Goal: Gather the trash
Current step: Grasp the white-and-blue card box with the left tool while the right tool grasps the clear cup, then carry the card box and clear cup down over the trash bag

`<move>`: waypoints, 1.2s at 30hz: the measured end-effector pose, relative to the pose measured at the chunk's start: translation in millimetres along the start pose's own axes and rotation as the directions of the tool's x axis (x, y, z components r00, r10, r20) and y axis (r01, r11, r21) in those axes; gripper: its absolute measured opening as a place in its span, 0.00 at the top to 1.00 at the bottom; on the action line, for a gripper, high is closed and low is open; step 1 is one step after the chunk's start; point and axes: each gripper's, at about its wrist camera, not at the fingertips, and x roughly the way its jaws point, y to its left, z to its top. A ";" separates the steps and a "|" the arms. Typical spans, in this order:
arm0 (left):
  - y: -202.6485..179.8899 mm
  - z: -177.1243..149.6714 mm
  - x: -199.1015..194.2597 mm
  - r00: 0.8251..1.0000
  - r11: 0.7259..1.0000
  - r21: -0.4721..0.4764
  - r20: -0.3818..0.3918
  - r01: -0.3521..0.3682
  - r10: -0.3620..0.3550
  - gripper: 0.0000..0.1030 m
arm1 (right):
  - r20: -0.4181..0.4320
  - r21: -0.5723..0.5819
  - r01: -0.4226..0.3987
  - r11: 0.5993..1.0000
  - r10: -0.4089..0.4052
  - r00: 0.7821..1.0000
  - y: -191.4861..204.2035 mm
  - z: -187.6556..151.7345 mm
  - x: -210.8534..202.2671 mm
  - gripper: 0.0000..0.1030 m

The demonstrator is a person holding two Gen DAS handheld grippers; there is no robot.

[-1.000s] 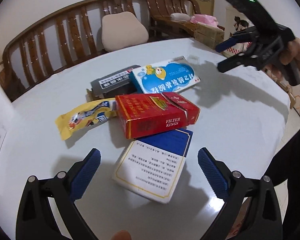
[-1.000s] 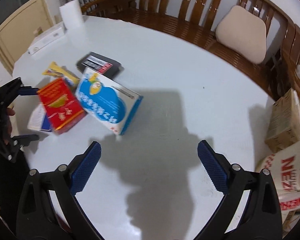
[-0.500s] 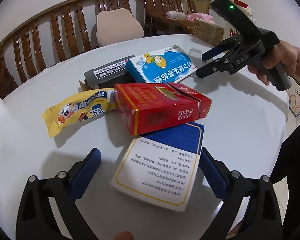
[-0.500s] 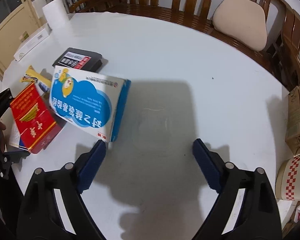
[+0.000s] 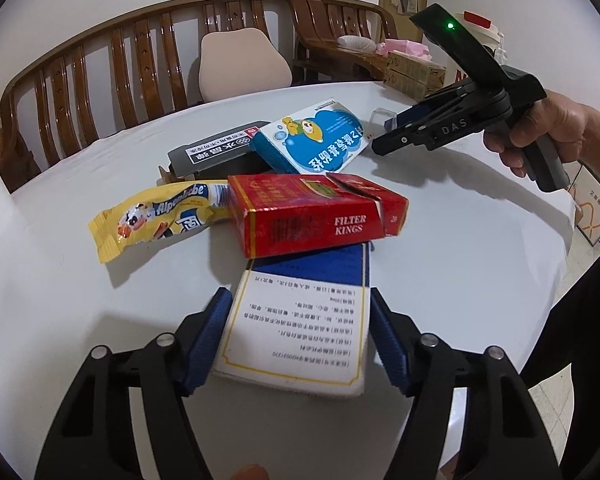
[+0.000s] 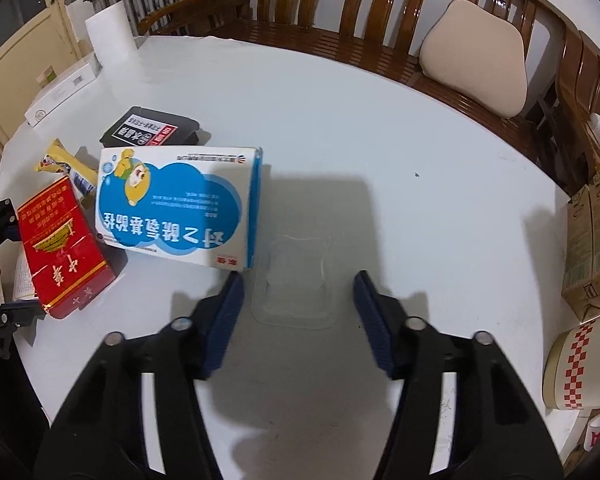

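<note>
Trash lies in a heap on the white round table (image 5: 460,248). My left gripper (image 5: 300,336) has its fingers on both sides of a white and blue box (image 5: 300,328), touching or nearly touching it. A red cigarette pack (image 5: 312,212) rests on that box's far end. Beside it lie a yellow candy wrapper (image 5: 156,216), a dark grey box (image 5: 216,152) and a blue cartoon medicine box (image 5: 316,140). My right gripper (image 6: 298,300) is open around a clear plastic tray (image 6: 296,292) next to the medicine box (image 6: 176,216).
Wooden benches (image 5: 100,80) with a beige cushion (image 6: 476,56) curve round the table's far side. A paper roll (image 6: 110,36) and a flat white box (image 6: 60,94) stand at the far left edge. A cardboard carton (image 6: 592,248) and a noodle cup (image 6: 584,368) are at the right.
My left gripper has moved forward and narrowed around the white and blue box. My right gripper has moved in low beside the medicine box and narrowed, now straddling the clear tray.
</note>
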 end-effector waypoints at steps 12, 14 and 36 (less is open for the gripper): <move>-6.8 -1.8 -5.6 1.000 0.999 -0.036 0.000 0.005 -0.005 0.43 | 0.022 0.033 -0.011 0.999 0.010 1.000 0.6 -4.4 -2.8 0.60; -8.1 -2.9 -7.0 1.000 0.999 -0.039 -0.002 0.010 -0.010 0.43 | 0.022 0.049 -0.017 0.999 0.016 1.000 -2.5 -8.4 -5.7 0.60; -45.7 0.7 -79.9 0.998 0.999 -0.040 0.054 -0.017 0.019 0.43 | 0.103 0.075 -0.037 0.997 0.029 0.994 10.7 -39.8 -99.6 0.60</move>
